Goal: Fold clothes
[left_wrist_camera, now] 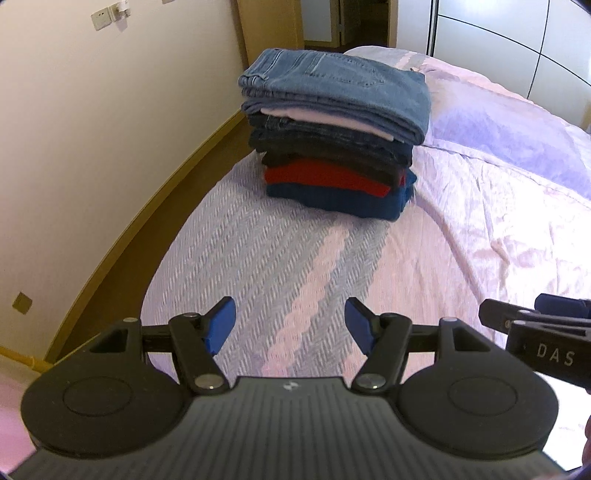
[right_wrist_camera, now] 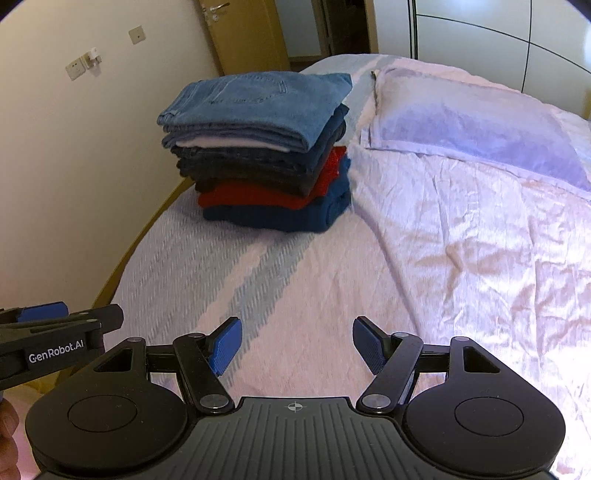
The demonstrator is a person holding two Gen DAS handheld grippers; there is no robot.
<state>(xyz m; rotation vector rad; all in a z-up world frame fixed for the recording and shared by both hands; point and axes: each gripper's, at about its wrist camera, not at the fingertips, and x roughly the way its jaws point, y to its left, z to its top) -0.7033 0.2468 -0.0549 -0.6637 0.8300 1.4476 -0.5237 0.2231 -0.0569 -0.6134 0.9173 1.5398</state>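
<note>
Both tools released, nothing in either. Left tool (left_wrist_camera: 290, 325) hangs over the striped bedspread (left_wrist_camera: 258, 258), fingers spread wide; right tool (right_wrist_camera: 297, 345) just beside it on its right, same height, also spread, w/ bare bedspread under it.

Task's thing: stack of folded clothes (left_wrist_camera: 332, 136), straight ahead of the left tool and ahead-left of the right tool, well apart from both. Light jeans (right_wrist_camera: 258, 107) on top, then a pale layer, dark jeans, black, red sweater (right_wrist_camera: 266, 195), blue sweater (right_wrist_camera: 280, 218) at the bottom. No unfolded garment in either view, so prob. the folding is done or the next piece lies out of frame — can't tell which.

Risks, as a guess:
- Stack is tall and layers overhang unevenly; it sits near the bed edge on the tools' left, floor (left_wrist_camera: 110, 266) right below. A push from the right or a clumsy extra layer on top could tip it off the bed.
- Soft mattress: pressing down near the base may lean the stack.
- Tools sit close together; a quick swing could knock one into the other.

Around: pillow (right_wrist_camera: 480, 125) ahead-right of both tools, just beside the stack; wrinkled pink sheet (right_wrist_camera: 461, 258) to the right; wall (left_wrist_camera: 110, 110) to the left; door (right_wrist_camera: 240, 33) far ahead. Nothing blocks the way to the stack.
</note>
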